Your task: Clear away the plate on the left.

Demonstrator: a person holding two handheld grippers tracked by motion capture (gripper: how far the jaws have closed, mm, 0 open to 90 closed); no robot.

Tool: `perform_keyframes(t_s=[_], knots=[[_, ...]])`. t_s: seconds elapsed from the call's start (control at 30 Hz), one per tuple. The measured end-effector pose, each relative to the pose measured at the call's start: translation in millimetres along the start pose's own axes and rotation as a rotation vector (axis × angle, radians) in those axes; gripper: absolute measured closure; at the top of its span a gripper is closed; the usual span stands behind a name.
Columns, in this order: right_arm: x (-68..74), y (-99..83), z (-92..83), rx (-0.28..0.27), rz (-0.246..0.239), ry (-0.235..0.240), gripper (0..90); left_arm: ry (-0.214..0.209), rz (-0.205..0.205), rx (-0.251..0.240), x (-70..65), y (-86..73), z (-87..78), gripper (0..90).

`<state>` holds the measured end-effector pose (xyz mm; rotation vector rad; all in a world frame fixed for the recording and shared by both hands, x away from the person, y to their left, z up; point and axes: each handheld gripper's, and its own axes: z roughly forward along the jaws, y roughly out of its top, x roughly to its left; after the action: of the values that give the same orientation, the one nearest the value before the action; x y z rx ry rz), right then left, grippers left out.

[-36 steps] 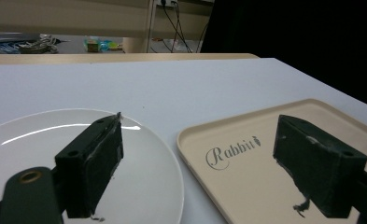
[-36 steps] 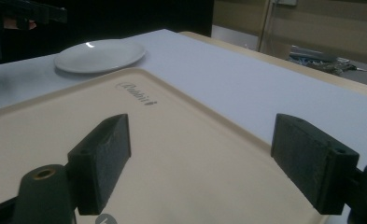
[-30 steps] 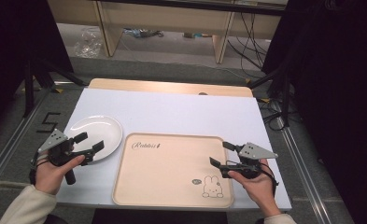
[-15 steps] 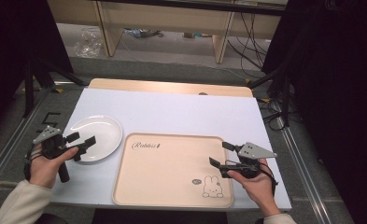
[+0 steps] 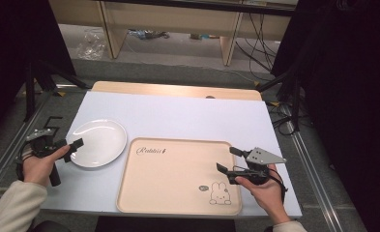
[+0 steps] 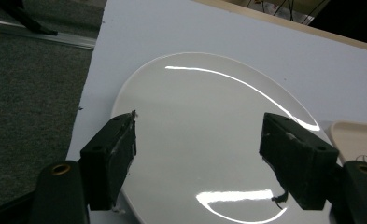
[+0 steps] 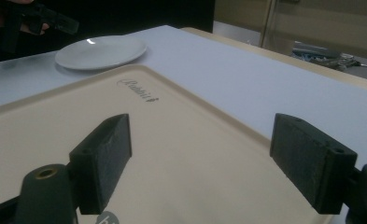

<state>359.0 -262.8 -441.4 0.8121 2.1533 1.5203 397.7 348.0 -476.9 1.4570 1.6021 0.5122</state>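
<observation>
A white plate (image 5: 98,142) lies on the left of the white tabletop, with a beige tray (image 5: 178,169) bearing a rabbit drawing to its right. My left gripper (image 5: 72,150) hovers at the plate's left rim, open. In the left gripper view the jaws (image 6: 204,154) have just been closing a little; the plate (image 6: 204,107) lies below and beyond them, and the pads grip nothing. My right gripper (image 5: 227,159) stays open over the tray's right edge. Its own view shows wide jaws (image 7: 204,158) above the tray (image 7: 172,140), with the plate (image 7: 102,51) and the left gripper (image 7: 55,21) farther off.
The white tabletop (image 5: 187,111) sits on a wooden board whose far edge (image 5: 178,89) shows behind it. Metal rails run along both sides of the table. Wooden shelving and cables stand on the floor beyond.
My left hand has drawn back to the left, from over the plate to its left rim, and its jaws look slightly narrower. The right gripper, plate and tray have not moved.
</observation>
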Motion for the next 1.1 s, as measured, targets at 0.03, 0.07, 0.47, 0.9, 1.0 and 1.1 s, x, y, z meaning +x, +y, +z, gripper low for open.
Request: perform_keyframes(t_s=[0.03, 0.07, 0.47, 0.9, 1.0, 1.1], knots=[[0.0, 0.1, -0.3, 0.004, 0.000, 0.000, 21.7, 0.000, 0.000, 0.000, 0.0, 0.0, 0.0, 26.9], [0.0, 0.1, -0.3, 0.004, 0.000, 0.000, 21.7, 0.011, -0.009, 0.004, 2.0, -0.7, 2.0, 26.9], [-1.3, -0.1, 0.8, -0.006, -0.021, -0.007, 21.9, 0.026, -0.128, 0.064, 15.6, -7.1, 11.2, 31.4], [-1.5, 0.1, 0.3, 0.007, -0.023, 0.001, 22.1, 0.001, -0.186, 0.075, 29.3, -11.6, 14.3, 43.3], [-1.5, 0.1, 0.3, 0.007, -0.023, 0.002, 22.1, 0.002, -0.175, 0.080, 32.8, -12.3, 14.6, 52.9], [-0.8, -0.4, 1.7, -0.001, -0.019, -0.002, 22.1, 0.007, -0.161, 0.083, 34.2, -12.5, 14.4, 61.7]])
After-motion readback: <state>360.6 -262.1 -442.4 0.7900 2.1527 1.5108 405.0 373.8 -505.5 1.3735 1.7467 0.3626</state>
